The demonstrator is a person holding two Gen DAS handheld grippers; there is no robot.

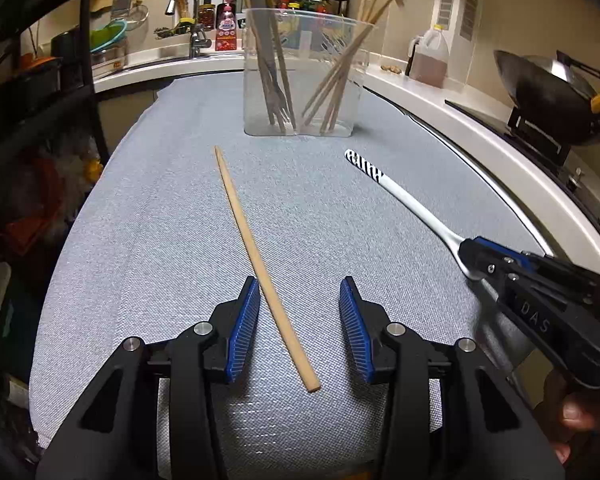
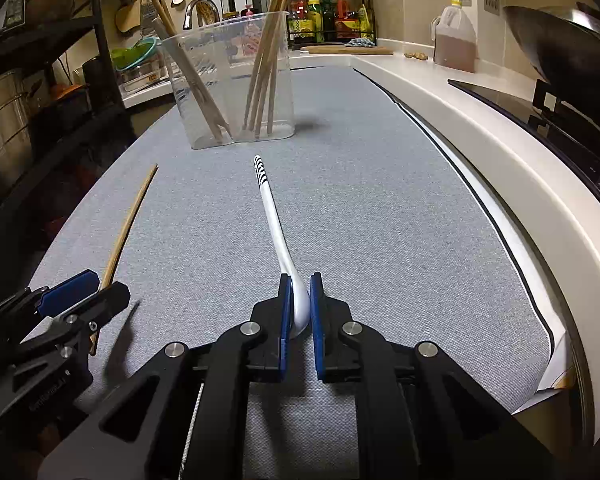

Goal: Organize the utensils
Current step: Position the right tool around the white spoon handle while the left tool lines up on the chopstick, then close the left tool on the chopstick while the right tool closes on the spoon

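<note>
Spoon [image 2: 278,236] bowel end mostly hidden btwn the right gripper [image 2: 299,304] pads, so bowl shape is hard to read; in the left wrist view the same gripper covers it too. Chopstick [image 1: 260,264] near end in the right wrist view is cut off behind the left gripper [image 1: 299,312]. A hand [image 1: 576,416] shows only partly at the frame edge.

Both grippers angle down toward the grey mat [image 1: 160,240]. Right gripper is clamped on the white spoon, striped handle pointing at the clear container [image 1: 300,76], tip short of it. Left gripper's jaws stand apart, straddling the chopstick lying flat on the mat, pads not pressing it. Container sits further back w/ more chopsticks and a fork inside.
</note>
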